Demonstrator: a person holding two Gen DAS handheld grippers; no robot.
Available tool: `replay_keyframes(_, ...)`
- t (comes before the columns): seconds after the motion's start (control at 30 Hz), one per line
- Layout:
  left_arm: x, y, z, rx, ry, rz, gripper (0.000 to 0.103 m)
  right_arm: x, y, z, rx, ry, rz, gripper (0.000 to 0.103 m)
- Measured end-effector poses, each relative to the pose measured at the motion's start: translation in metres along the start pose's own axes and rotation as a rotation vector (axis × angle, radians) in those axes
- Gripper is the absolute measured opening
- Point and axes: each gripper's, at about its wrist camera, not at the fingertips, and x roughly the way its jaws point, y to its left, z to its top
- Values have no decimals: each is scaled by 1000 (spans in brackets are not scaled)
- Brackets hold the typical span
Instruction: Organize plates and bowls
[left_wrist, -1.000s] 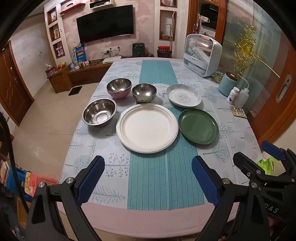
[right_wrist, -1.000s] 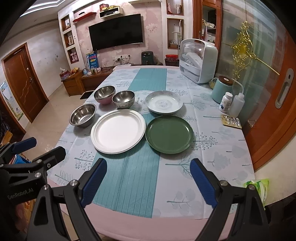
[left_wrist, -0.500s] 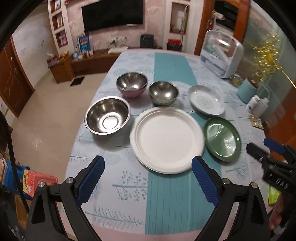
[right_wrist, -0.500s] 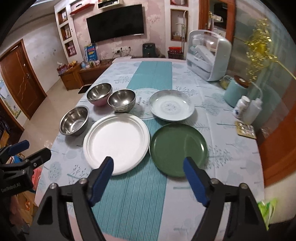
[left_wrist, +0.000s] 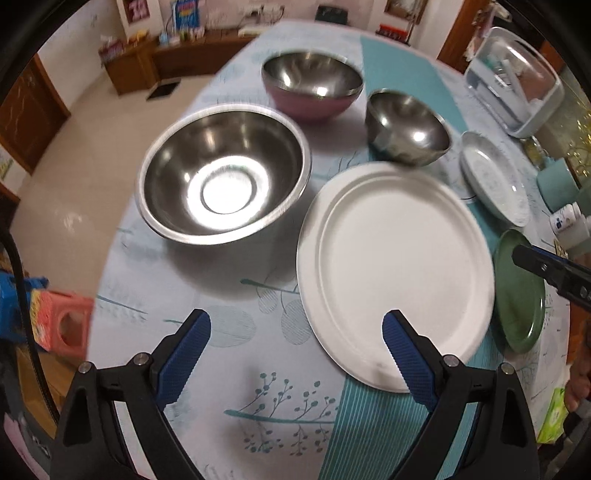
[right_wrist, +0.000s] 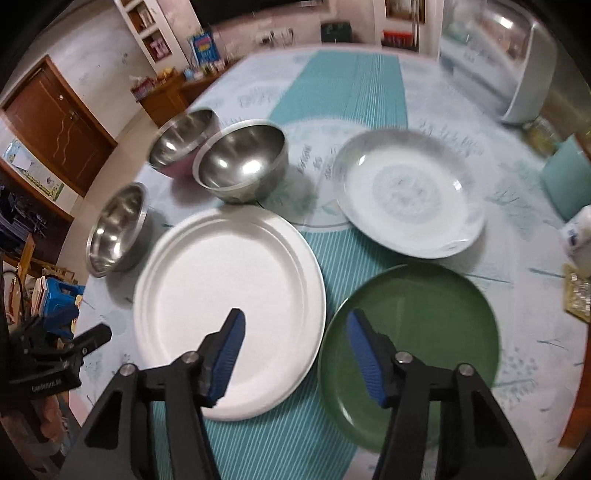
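A large white plate (left_wrist: 395, 273) (right_wrist: 229, 288) lies mid-table, with a green plate (right_wrist: 417, 332) (left_wrist: 521, 295) to its right and a pale patterned plate (right_wrist: 406, 199) (left_wrist: 495, 177) behind that. A wide steel bowl (left_wrist: 225, 173) (right_wrist: 118, 232), a pink-sided steel bowl (left_wrist: 312, 85) (right_wrist: 181, 140) and a smaller steel bowl (left_wrist: 406, 127) (right_wrist: 242, 162) stand left and behind. My left gripper (left_wrist: 295, 354) hangs open above the cloth by the white plate's near-left rim. My right gripper (right_wrist: 295, 354) hovers over the gap between white and green plates, its jaws closing, nothing between them.
A white-and-teal dish rack box (left_wrist: 517, 77) (right_wrist: 495, 62) stands at the table's far right. A teal canister (right_wrist: 569, 177) and a white bottle (right_wrist: 578, 236) sit near the right edge. The table's left edge drops to a tiled floor (left_wrist: 66, 206).
Both grippers have moved forward and down toward the dishes, which now fill the views. The right gripper's jaws have narrowed; the left's stayed wide.
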Motion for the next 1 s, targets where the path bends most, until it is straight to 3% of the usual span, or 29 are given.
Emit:
replay_keyframes(0.13, 22, 4, 2, -29, 48, -19, 90, 23, -8, 12, 7, 38, 5, 54)
replay_keyframes(0.27, 36, 7, 3, -49, 74, -43, 80, 37, -13, 22, 7, 63, 18, 54)
replay_keyframes(0.43, 50, 7, 4, -71, 101, -69, 78, 49, -11, 30, -28, 81, -3, 54)
replay_keyframes(0.53, 59, 4, 4, -79, 121, -91, 70, 55, -12, 32, -37, 95, 4, 54)
replay_keyframes(0.67, 68, 4, 2, -98, 141, -111, 69, 59, -10, 32, -62, 107, -17, 54)
replay_keyframes(0.87, 80, 0, 3, -115, 160, -137, 67, 67, -12, 30, -63, 137, 18, 53)
replay_keyframes(1.0, 79, -5, 5, -111, 165, -135, 67, 76, -11, 27, -66, 170, 43, 33)
